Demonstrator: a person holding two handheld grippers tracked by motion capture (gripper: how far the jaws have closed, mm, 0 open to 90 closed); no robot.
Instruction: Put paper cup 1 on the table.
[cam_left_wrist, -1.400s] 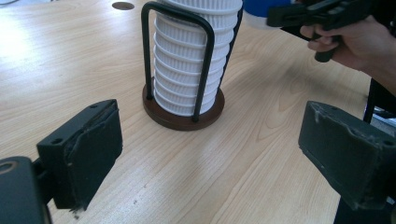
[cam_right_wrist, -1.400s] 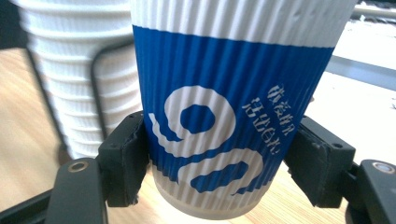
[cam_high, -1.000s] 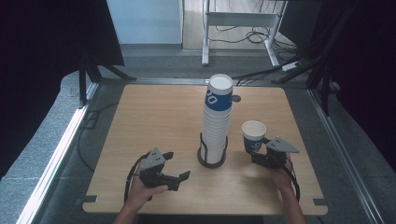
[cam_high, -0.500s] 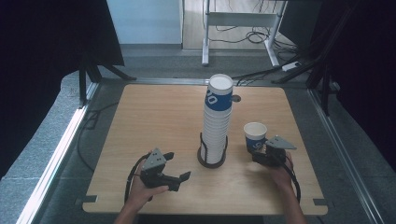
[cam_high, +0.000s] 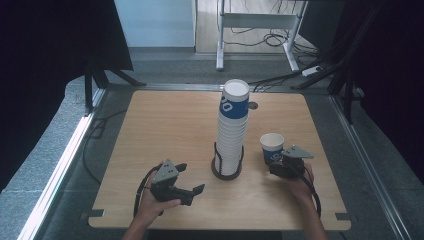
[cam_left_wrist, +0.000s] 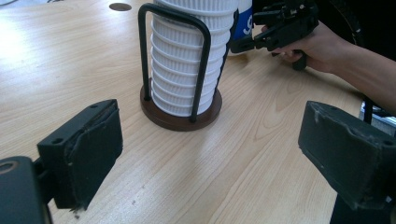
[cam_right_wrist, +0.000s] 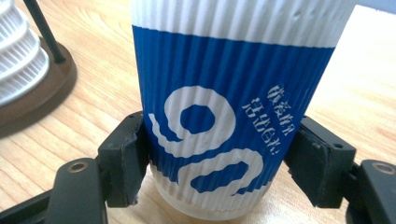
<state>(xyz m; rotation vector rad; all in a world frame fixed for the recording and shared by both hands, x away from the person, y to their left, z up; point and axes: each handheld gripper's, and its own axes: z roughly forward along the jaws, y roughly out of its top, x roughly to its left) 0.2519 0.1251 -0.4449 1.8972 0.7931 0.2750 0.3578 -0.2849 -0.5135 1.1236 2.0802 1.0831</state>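
one blue-and-white paper cup (cam_right_wrist: 233, 116) stands upright on the bench (cam_high: 165, 130), clamped in the right claw (cam_high: 278, 161); one cup stack (cam_high: 231, 130) fills one wire holder (cam_left_wrist: 180, 84); left claw (cam_high: 192, 181) gapes, empty.

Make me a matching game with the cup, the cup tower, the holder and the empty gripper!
Things:
1. single cup
2. cup stack
3. stack holder
4. left gripper

States:
A. jaws wide apart, nothing between them
B. dark round base with wire loops
C. tall tower in the table's middle
D. squeezed between the right gripper's pads

Pairs: 1-D, 2-C, 3-B, 4-A
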